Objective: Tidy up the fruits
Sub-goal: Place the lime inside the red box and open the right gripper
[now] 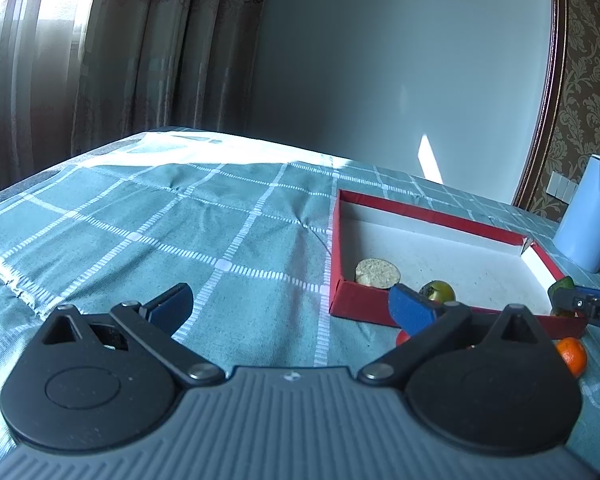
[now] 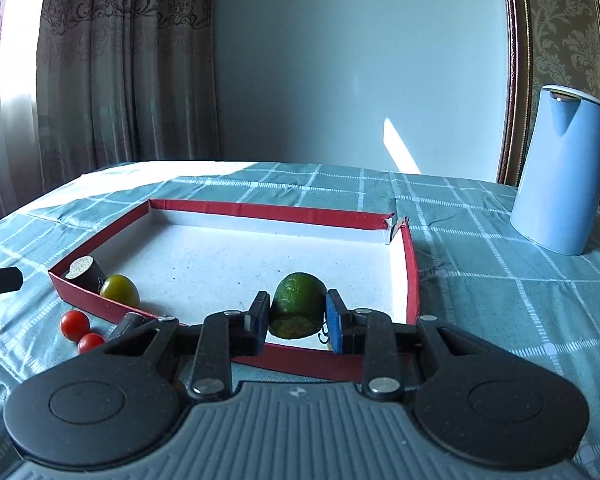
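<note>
Fruit piece (image 2: 298, 306), green and bumpy, sits pinched in the right gripper (image 2: 298, 316) above the red box (image 2: 260, 210). Left gripper (image 1: 290, 302) gapes wide. Only the right view shows two red tomatoes (image 2: 75, 325) beside the box.

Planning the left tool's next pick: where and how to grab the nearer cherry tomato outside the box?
Grip the nearer cherry tomato across its widest middle; it is small and round, so any pair of opposite sides works. Come from above or from the open cloth side: the red box wall stands just behind it and the second cherry tomato sits close beside it, so sideways room looks tight.
</note>
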